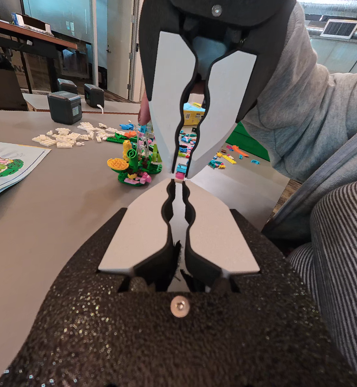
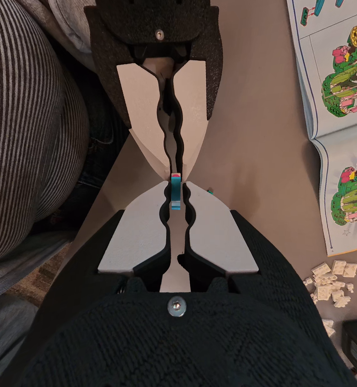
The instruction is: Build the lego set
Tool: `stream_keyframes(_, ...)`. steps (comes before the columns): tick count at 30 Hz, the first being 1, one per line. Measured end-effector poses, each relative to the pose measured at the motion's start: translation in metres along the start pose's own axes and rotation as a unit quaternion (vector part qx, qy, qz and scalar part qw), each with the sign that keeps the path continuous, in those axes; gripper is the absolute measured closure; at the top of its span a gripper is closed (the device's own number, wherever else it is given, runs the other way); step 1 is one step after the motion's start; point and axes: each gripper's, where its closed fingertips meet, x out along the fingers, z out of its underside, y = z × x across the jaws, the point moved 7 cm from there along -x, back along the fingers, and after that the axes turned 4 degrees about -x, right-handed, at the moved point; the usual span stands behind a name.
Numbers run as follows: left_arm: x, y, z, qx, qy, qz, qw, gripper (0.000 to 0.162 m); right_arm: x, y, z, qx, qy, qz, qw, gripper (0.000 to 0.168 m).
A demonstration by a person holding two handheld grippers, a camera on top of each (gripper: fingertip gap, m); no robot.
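Observation:
My left gripper (image 1: 178, 181) is shut on a small white piece (image 1: 178, 180). My right gripper (image 2: 175, 184) is shut on a teal piece (image 2: 175, 192). The two grippers meet tip to tip above the table. In the left wrist view the right gripper (image 1: 179, 172) comes down from above with the teal piece (image 1: 181, 167). A pink bit (image 1: 180, 174) sits between teal and white, and the pieces touch. In the right wrist view the left gripper (image 2: 175, 172) faces mine. The partly built model (image 1: 135, 165), with a green base and yellow flower, stands on the table behind.
The open instruction booklet (image 1: 5, 165) (image 2: 341, 104) lies on the grey table (image 1: 68, 209). A pile of white bricks (image 1: 64, 136) (image 2: 330, 287), loose coloured bricks (image 1: 227, 158), a yellow box (image 1: 192, 115) and black cube devices (image 1: 65, 107) lie farther back. A grey sleeve (image 1: 309, 104) is at right.

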Motion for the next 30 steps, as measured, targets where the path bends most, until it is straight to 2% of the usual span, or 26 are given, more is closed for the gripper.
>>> stream_keyframes(11,-0.001,-0.001,-0.001,-0.003,0.006,-0.002,1.0,0.156,-0.001,0.003,0.002,0.0,0.01,0.013,1.0,0.154)
stream_keyframes(15,-0.004,-0.004,-0.005,-0.016,0.018,-0.004,1.0,0.156,-0.013,0.001,0.002,-0.021,0.076,0.064,0.995,0.139)
stream_keyframes(18,-0.008,-0.007,-0.009,-0.038,0.034,-0.002,0.999,0.156,-0.018,-0.009,0.003,-0.073,0.164,0.143,0.973,0.126)
stream_keyframes(22,-0.011,-0.011,-0.013,-0.083,0.056,0.016,0.995,0.156,-0.011,-0.018,0.012,-0.143,0.208,0.284,0.925,0.115)
stream_keyframes(27,-0.012,-0.013,-0.014,-0.136,0.069,0.045,0.987,0.156,0.011,-0.023,0.017,-0.231,0.145,0.415,0.868,0.118)
stream_keyframes(30,-0.011,-0.013,-0.013,-0.142,0.063,0.049,0.987,0.156,0.014,-0.023,0.014,-0.253,0.134,0.437,0.853,0.123)
